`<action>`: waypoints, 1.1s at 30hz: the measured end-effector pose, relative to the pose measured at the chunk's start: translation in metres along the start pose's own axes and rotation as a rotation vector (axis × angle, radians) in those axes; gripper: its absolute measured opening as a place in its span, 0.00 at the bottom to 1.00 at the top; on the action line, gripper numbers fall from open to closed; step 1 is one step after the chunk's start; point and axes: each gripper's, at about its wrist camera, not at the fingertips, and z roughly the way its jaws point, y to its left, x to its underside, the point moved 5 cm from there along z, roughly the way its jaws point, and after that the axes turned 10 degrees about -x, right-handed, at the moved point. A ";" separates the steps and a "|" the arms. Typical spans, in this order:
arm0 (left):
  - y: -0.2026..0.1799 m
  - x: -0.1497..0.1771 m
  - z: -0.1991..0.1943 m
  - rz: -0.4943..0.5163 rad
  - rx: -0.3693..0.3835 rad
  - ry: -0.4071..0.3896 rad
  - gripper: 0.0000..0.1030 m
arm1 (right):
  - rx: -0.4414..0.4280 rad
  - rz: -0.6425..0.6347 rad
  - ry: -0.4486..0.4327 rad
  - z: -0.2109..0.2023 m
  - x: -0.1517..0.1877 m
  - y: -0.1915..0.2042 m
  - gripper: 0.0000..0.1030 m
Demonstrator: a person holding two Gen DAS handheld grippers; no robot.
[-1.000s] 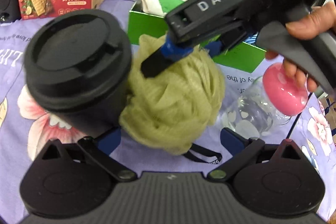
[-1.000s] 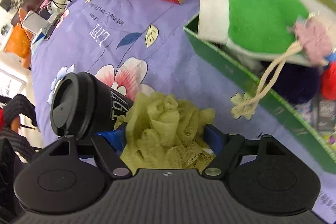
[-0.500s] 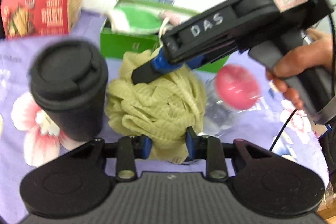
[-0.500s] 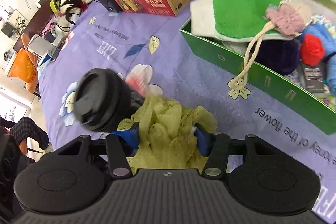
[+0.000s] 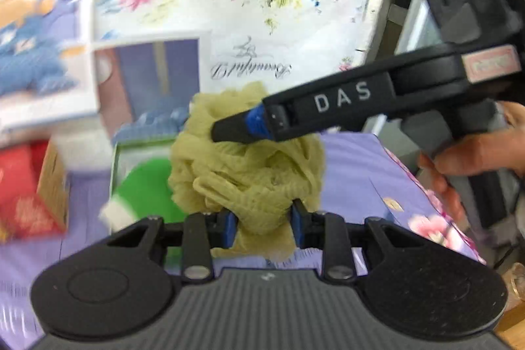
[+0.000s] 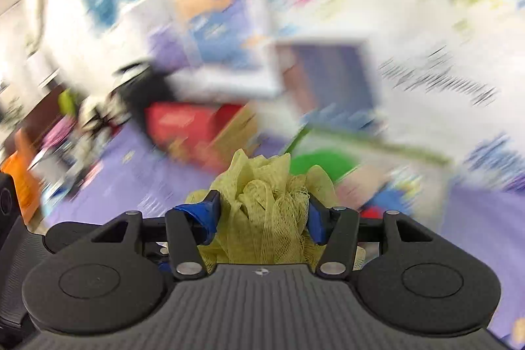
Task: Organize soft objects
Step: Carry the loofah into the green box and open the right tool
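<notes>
A yellow-green mesh bath pouf (image 5: 249, 173) hangs in the air, held from two sides. My left gripper (image 5: 262, 223) is shut on its lower part, the blue pads pressing into the mesh. My right gripper (image 5: 236, 128) comes in from the right and grips the pouf's top; a hand (image 5: 475, 153) holds its handle. In the right wrist view the pouf (image 6: 265, 202) bulges between the pads of the right gripper (image 6: 264, 212), whose jaws are opening slightly while still pressing on the mesh. Below and behind stands the green box (image 5: 115, 159) with a green cloth (image 5: 144, 186) in it.
A red cracker box (image 5: 23, 192) stands at the left on the purple flowered tablecloth (image 5: 361, 173). In the blurred right wrist view the green box rim (image 6: 377, 143) lies ahead to the right and the red box (image 6: 183, 123) to the left. A flowered wall hanging rises behind.
Both grippers closed on the pouf and lifted it off the table. The black cup and the pink-capped bottle have dropped out of view; the green box now lies below the pouf.
</notes>
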 end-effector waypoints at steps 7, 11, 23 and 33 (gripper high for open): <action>0.001 -0.012 0.105 0.048 -0.046 0.115 0.45 | 0.140 0.108 -0.004 0.046 -0.010 -0.099 0.40; 0.016 -0.005 0.141 0.059 -0.125 0.140 0.73 | 0.130 0.181 -0.014 0.088 0.009 -0.133 0.42; 0.054 -0.040 0.092 0.023 -0.223 0.026 1.00 | 0.034 0.270 -0.260 0.060 -0.017 -0.124 0.46; 0.057 -0.036 0.046 0.041 -0.283 -0.014 1.00 | 0.072 0.238 -0.252 0.024 -0.010 -0.093 0.46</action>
